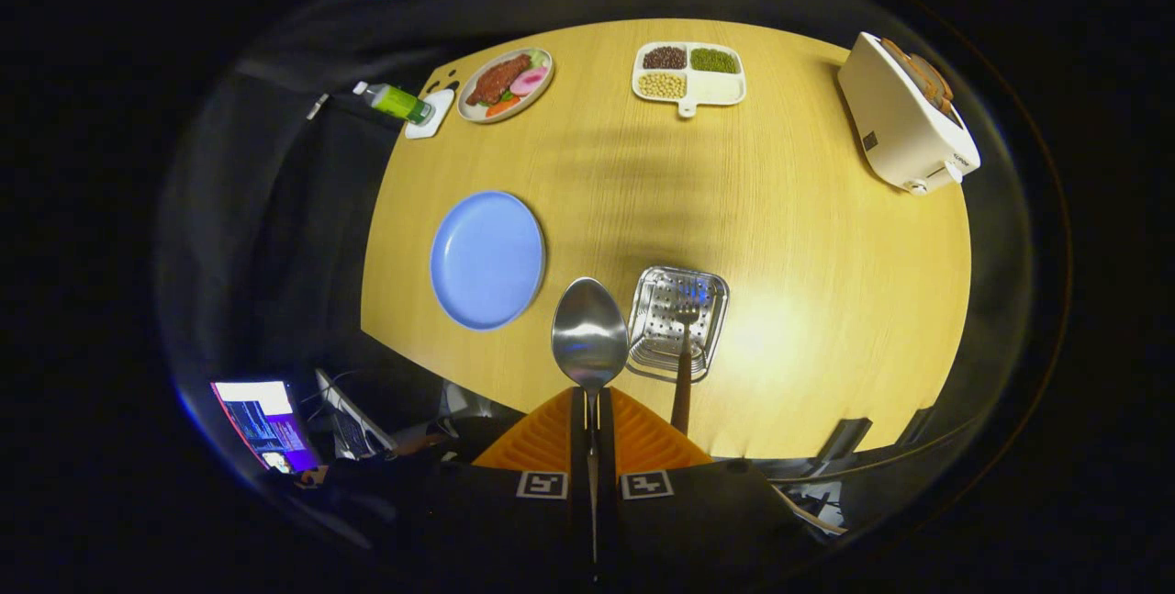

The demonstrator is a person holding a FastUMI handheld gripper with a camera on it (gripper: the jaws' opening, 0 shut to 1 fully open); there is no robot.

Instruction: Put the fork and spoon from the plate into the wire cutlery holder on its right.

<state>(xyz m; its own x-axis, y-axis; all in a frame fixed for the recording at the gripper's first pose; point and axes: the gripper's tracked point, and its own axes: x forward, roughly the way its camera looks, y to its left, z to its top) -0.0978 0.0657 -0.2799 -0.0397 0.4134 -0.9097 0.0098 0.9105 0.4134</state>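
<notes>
My gripper (pixel 592 410) clamped on spoon (pixel 589 334) handle, fork (pixel 684 364) standing in wire cutlery holder (pixel 677 319), blue plate (pixel 487 260) bare.

You see on the counter (pixel 826 300): 1 spoon (pixel 588 334) | 1 fork (pixel 684 364) | 1 wire cutlery holder (pixel 677 319) | 1 blue plate (pixel 487 260) | 1 food plate (pixel 506 84) | 1 divided tray (pixel 689 73) | 1 toaster (pixel 904 121) | 1 green bottle (pixel 397 102)

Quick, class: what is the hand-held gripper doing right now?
Hand-held gripper: closed on the spoon, holding it above the table.
</notes>
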